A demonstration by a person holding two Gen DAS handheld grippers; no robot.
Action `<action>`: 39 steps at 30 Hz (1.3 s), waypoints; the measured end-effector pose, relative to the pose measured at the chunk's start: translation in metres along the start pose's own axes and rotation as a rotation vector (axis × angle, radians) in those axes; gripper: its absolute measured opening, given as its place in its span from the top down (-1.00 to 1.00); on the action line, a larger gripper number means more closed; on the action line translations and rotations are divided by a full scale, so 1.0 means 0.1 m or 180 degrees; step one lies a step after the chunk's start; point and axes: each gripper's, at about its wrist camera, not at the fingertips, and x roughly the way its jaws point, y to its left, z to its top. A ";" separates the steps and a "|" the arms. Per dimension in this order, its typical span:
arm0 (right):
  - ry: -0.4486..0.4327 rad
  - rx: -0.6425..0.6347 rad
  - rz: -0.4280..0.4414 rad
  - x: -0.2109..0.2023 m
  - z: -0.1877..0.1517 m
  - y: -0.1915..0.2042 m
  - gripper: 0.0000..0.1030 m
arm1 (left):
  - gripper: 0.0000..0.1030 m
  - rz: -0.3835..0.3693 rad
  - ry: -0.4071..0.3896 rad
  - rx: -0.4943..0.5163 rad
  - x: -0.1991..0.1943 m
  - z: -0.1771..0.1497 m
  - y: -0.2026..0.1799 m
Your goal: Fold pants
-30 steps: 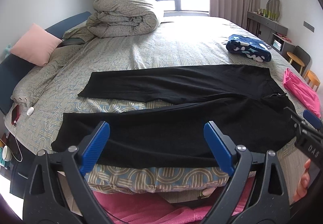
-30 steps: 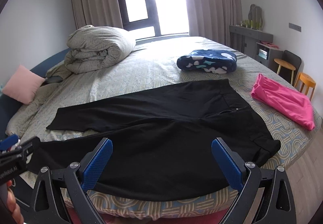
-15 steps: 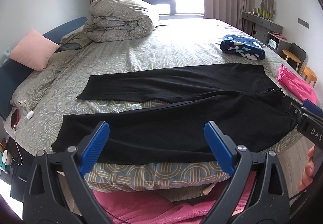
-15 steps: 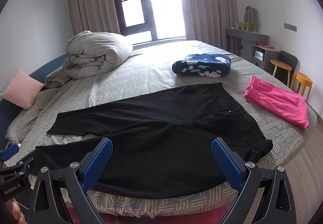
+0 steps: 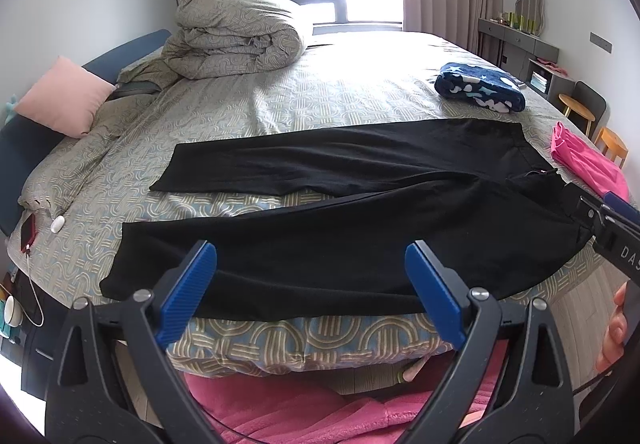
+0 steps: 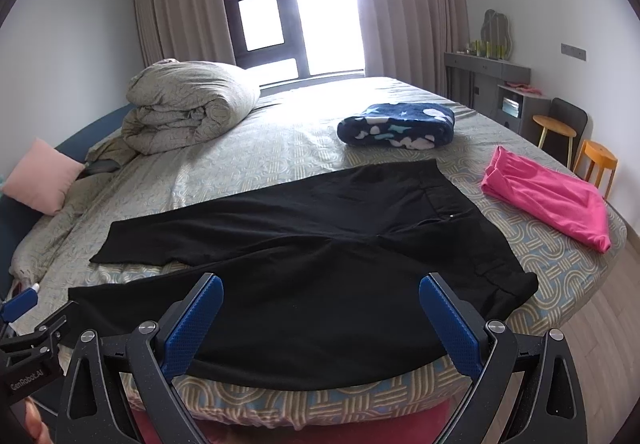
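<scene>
Black pants lie spread flat on the patterned bed, waistband to the right, both legs running left with a gap between them. The right wrist view shows the same pants with the waist at the right. My left gripper hangs open over the bed's near edge, above the near leg, holding nothing. My right gripper is also open, above the seat of the pants near the bed's edge, and nothing is between its fingers. Each view catches the other gripper at its side edge.
A rolled duvet and a pink pillow lie at the back left. A folded navy blanket and a pink garment lie at the right. A phone with cable rests at the bed's left edge. Stools stand by the right wall.
Both grippers have drawn back and risen slightly from the bed, so the pants look smaller and lower in view. The pants lie unmoved and both grippers stay open.
</scene>
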 end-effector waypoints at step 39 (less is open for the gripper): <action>0.0080 0.0017 0.0009 0.02 -0.03 -0.01 -0.95 | -0.86 -0.0006 -0.0069 -0.0031 -0.08 0.03 0.05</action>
